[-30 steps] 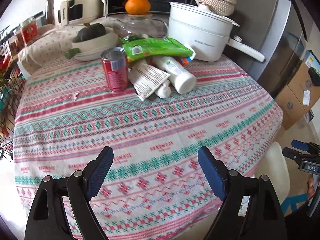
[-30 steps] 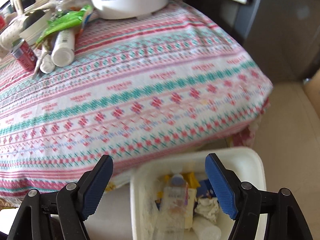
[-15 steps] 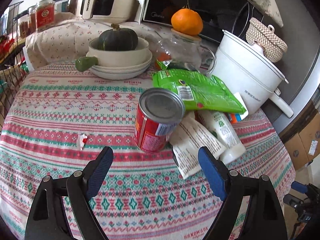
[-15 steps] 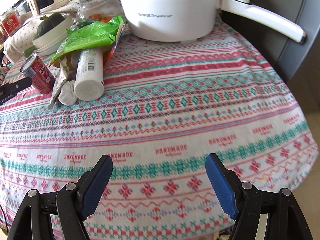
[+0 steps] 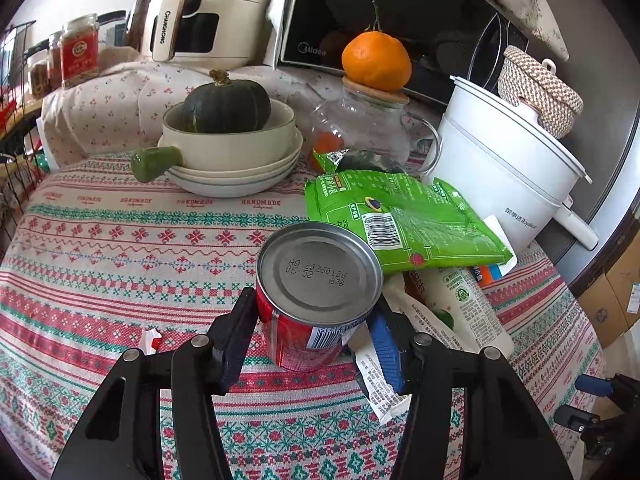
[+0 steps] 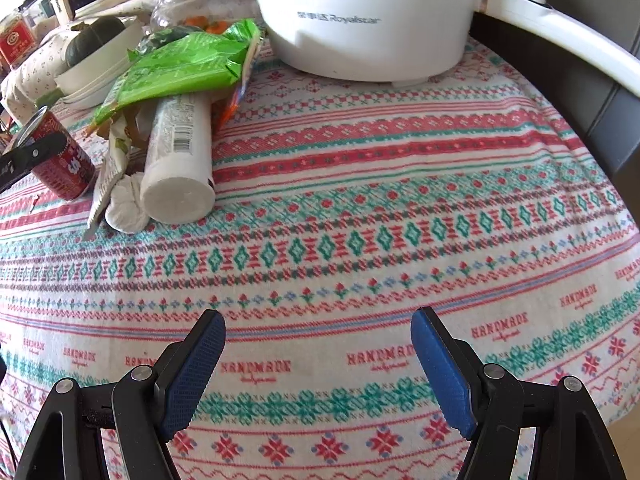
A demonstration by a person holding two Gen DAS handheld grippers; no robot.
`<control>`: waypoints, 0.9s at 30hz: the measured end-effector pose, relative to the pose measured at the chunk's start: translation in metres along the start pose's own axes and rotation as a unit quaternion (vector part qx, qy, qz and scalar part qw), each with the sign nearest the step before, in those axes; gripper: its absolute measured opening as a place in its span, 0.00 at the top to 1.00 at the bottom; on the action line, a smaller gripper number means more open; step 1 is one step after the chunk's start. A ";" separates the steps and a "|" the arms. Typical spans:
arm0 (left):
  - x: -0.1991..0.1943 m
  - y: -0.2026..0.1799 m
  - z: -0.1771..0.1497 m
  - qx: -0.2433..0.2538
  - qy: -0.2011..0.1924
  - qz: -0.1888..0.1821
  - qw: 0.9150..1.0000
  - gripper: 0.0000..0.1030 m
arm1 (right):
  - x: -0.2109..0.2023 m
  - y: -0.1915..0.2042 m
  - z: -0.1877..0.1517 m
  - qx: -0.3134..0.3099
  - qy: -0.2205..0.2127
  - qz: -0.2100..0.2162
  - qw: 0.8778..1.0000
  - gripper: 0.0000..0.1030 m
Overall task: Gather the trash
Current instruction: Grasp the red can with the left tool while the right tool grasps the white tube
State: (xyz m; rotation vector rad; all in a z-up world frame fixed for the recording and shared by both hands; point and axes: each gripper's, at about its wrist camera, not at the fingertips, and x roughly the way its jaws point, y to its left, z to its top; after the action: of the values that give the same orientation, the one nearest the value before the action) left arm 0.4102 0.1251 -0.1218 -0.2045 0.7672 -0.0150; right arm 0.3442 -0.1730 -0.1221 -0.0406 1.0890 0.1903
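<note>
- Red and silver, the can (image 5: 316, 300) stood upright on the patterned cloth (image 6: 360, 208) of the worktop, between the two fingers of the left tool (image 5: 312, 332).
- Both fingers were pressed against the sides of the can, so the left tool was clenched on it.
- Just beside the can lay a white wrapper (image 5: 384, 392), a white tube (image 6: 180, 152) on its side and a green bag (image 5: 404, 220) over them.
- A white pot (image 6: 368, 16) stood behind this pile.
- The right tool (image 6: 318, 368) was spread wide over bare cloth near the worktop edge, well apart from the pile, grasping nothing.
</note>
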 end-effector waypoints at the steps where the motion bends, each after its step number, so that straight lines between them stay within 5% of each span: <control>1: -0.005 0.000 -0.001 0.002 0.001 -0.001 1.000 0.45 | 0.001 0.003 0.002 -0.002 -0.003 0.003 1.000 0.22; 16: -0.107 0.011 -0.041 -0.026 0.044 -0.039 0.998 0.45 | 0.046 0.061 0.048 -0.017 -0.057 0.087 0.994 0.23; 19: -0.115 0.016 -0.051 -0.040 0.052 -0.044 0.997 0.45 | 0.060 0.060 0.053 0.002 -0.055 0.095 0.994 0.28; 22: -0.123 0.021 -0.057 -0.054 0.053 -0.047 0.996 0.45 | 0.071 0.058 0.052 0.014 -0.042 0.116 0.992 0.44; 27: -0.136 0.023 -0.064 -0.071 0.046 -0.052 0.995 0.45 | 0.056 0.047 0.040 0.034 -0.049 0.135 0.989 0.46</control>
State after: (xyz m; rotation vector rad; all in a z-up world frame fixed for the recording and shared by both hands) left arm 0.2667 0.1482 -0.0773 -0.3803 0.8501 -0.0687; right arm 0.3967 -0.1138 -0.1503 0.1771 0.9996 0.3940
